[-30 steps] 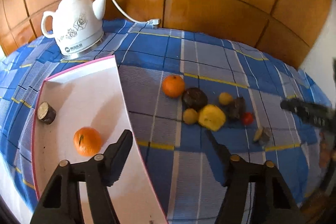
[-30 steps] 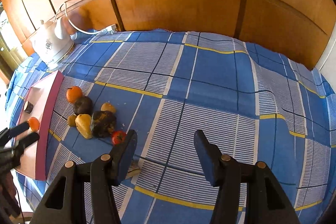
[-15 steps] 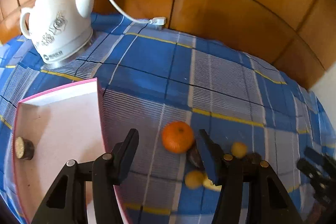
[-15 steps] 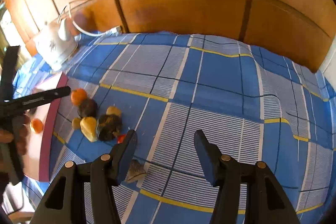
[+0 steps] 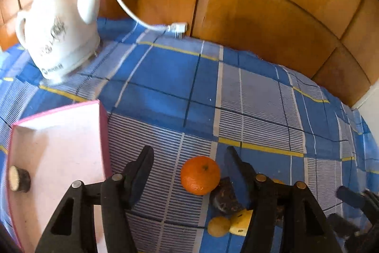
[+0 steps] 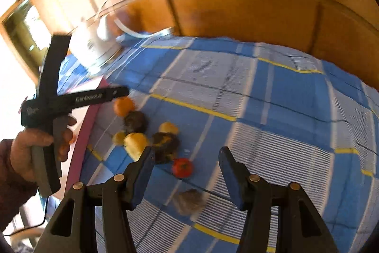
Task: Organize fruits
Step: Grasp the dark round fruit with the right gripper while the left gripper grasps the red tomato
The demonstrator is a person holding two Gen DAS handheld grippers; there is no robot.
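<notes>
Left wrist | left gripper (image 5: 188, 165) opening, now over orange (image 5: 200, 175) | tray (image 5: 59, 134) slid left

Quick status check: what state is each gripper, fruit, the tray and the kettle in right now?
left gripper: jaws opening, orange between them, not gripped
right gripper: open, empty
orange: loose on the cloth
red fruit: on the cloth
tray: holds one dark cut piece
kettle: upright, lid on
</notes>
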